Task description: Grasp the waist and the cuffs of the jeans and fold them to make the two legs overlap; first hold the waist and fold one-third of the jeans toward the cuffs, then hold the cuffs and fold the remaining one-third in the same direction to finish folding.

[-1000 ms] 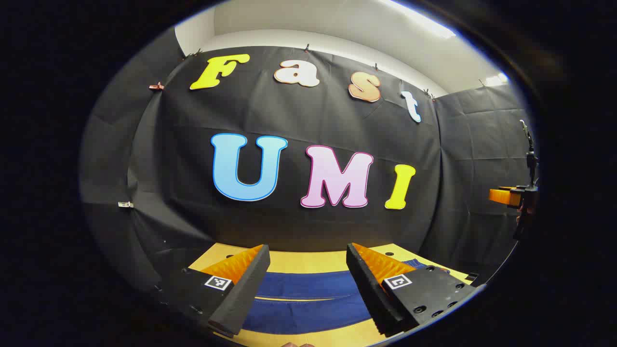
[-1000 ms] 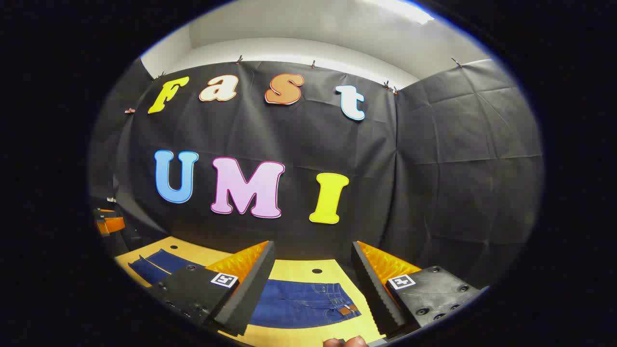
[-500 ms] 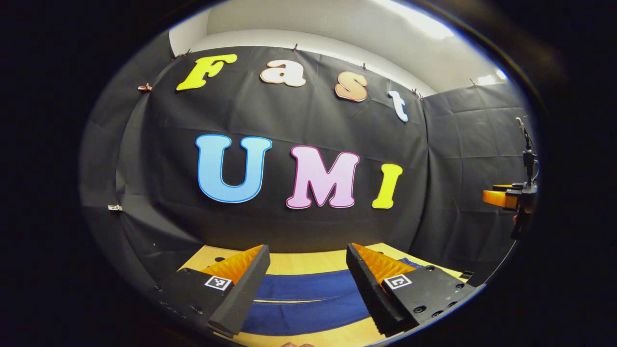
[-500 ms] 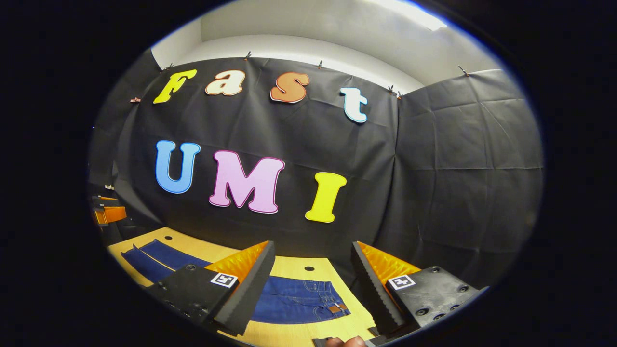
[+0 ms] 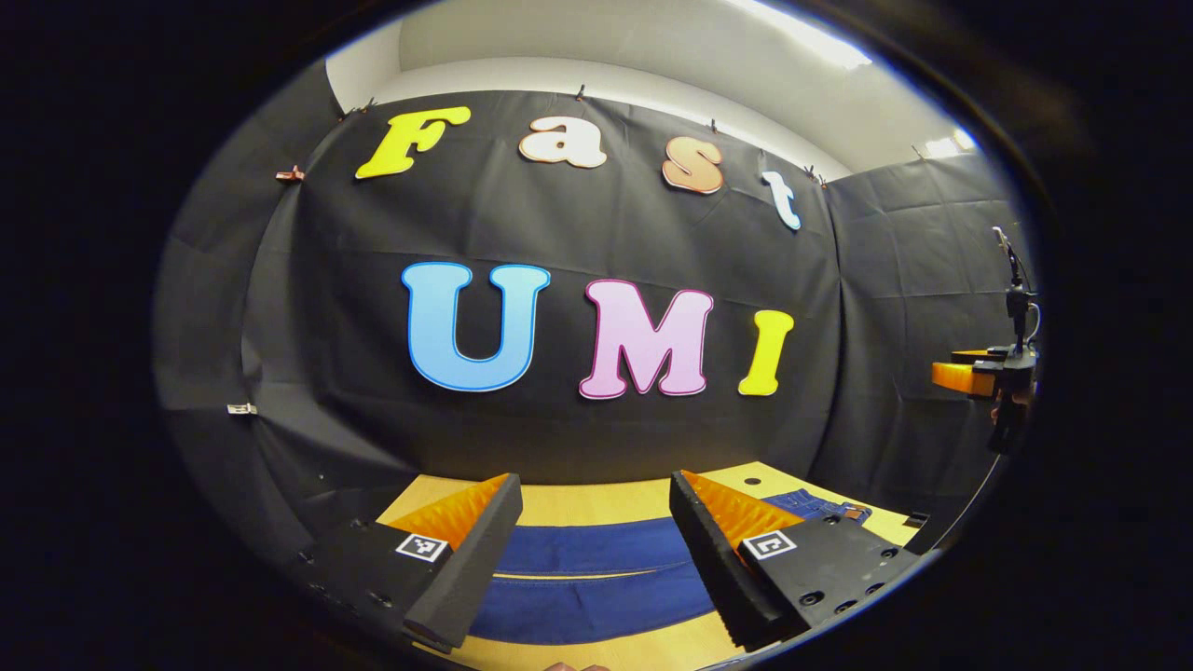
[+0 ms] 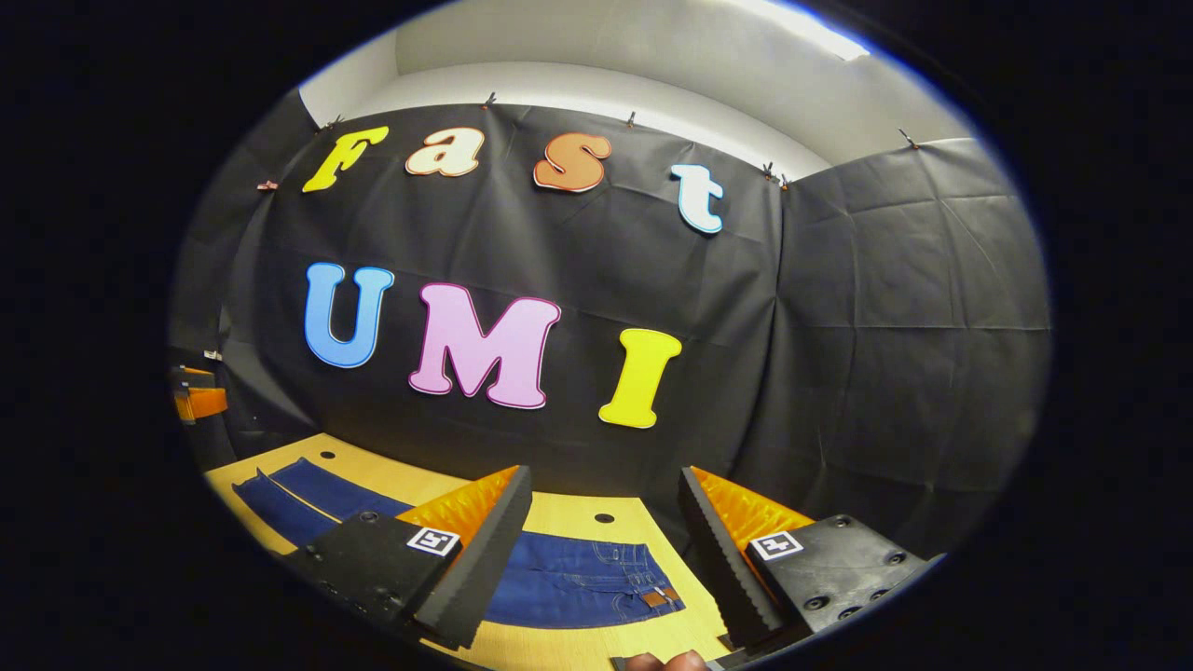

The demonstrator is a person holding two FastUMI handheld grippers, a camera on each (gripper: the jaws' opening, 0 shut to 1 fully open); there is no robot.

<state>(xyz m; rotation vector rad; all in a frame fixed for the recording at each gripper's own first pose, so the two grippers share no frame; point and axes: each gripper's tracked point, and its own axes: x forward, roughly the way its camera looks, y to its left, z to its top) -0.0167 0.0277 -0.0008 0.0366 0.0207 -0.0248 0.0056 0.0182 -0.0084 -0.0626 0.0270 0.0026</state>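
Dark blue jeans lie flat on the wooden table. In the left gripper view their two legs (image 5: 596, 578) run across, just beyond my open left gripper (image 5: 596, 559), which hovers above them with nothing between its fingers. In the right gripper view the waist end (image 6: 587, 578) with a brown patch lies below my open right gripper (image 6: 601, 559), and the leg cuffs (image 6: 298, 489) stretch away to the left. The right gripper (image 5: 979, 377) shows far off at the right edge of the left gripper view. The left gripper (image 6: 198, 403) shows at the left edge of the right gripper view.
The wooden table (image 6: 578, 517) has small round holes near its far edge. Black cloth walls close in right behind the table and on the right side (image 6: 913, 326). A fingertip (image 6: 666, 662) shows at the bottom of the right gripper view.
Both cameras have shifted slightly; the right gripper view has tipped down a little, showing more of the jeans and table. Both grippers stay open above the jeans.
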